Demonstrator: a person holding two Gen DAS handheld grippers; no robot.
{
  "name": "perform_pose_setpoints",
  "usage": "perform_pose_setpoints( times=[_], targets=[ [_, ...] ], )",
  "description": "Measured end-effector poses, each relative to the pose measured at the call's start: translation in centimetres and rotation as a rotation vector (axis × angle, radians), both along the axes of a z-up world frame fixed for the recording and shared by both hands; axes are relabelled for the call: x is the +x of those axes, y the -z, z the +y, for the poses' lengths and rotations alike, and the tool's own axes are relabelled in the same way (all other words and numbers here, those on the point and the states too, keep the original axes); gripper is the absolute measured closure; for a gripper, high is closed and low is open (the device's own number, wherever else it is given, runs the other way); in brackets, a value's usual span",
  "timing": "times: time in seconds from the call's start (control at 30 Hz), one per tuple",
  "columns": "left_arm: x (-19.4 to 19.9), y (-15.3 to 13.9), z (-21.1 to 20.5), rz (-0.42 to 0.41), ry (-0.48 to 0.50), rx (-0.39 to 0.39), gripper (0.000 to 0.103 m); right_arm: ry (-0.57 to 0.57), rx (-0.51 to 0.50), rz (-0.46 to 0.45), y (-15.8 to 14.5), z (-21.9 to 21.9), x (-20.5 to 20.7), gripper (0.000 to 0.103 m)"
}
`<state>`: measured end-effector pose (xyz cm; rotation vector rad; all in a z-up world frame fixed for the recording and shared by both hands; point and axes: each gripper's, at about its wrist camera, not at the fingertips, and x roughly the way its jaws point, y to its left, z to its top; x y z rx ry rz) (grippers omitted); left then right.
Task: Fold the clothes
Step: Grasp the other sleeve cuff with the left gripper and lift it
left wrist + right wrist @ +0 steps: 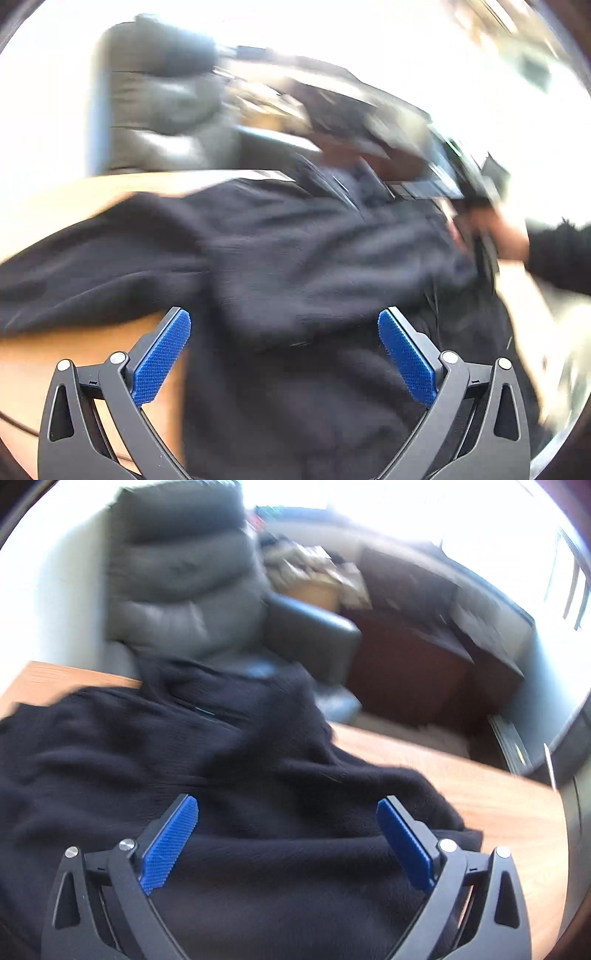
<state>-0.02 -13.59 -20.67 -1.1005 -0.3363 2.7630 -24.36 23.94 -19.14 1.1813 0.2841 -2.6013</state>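
Note:
A black knitted sweater [280,258] lies rumpled on a wooden table [74,199]. It also shows in the right wrist view [229,775]. My left gripper [284,321] is open with blue pads, hovering just above the sweater's middle, holding nothing. My right gripper [288,808] is open and empty above the sweater's near part. In the left wrist view the right gripper, held by a hand in a black sleeve [506,236], shows blurred at the sweater's right edge. Both views are motion-blurred.
A grey leather armchair [184,583] stands behind the table's far edge. Dark wooden furniture [424,642] and clutter sit at the back right. Bare table [461,775] shows to the right of the sweater. A thin cable [18,424] runs at the lower left.

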Motion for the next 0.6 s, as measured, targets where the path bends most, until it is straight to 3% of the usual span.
perform_pose_setpoints(
  times=[0.17,0.27,0.33,0.43,0.53,0.6],
  targets=[
    [5.8,-0.6,-13.0,-0.047,-0.366,0.094,0.000,-0.286,0.044,0.117,-3.9,-7.3,7.9,0.003],
    [7.2,1.0,-20.8,-0.077,-0.525,0.154,0.000,-0.367,0.029,0.112,-2.3,-11.5,10.1,0.003],
    [7.0,2.5,-24.9,-0.077,-0.583,0.223,0.000,-0.345,0.053,0.111,-0.8,-13.2,9.6,0.003],
    [6.0,5.0,-30.6,-0.090,-0.638,0.316,0.000,-0.252,0.035,0.025,2.2,-15.1,6.3,0.004],
    [4.6,7.7,-34.5,-0.127,-0.679,0.410,0.000,-0.245,0.027,-0.065,5.2,-16.9,4.7,0.007],
    [4.1,9.2,-36.4,-0.143,-0.706,0.469,0.000,-0.235,0.037,-0.041,6.6,-17.8,5.3,0.006]
  ],
)
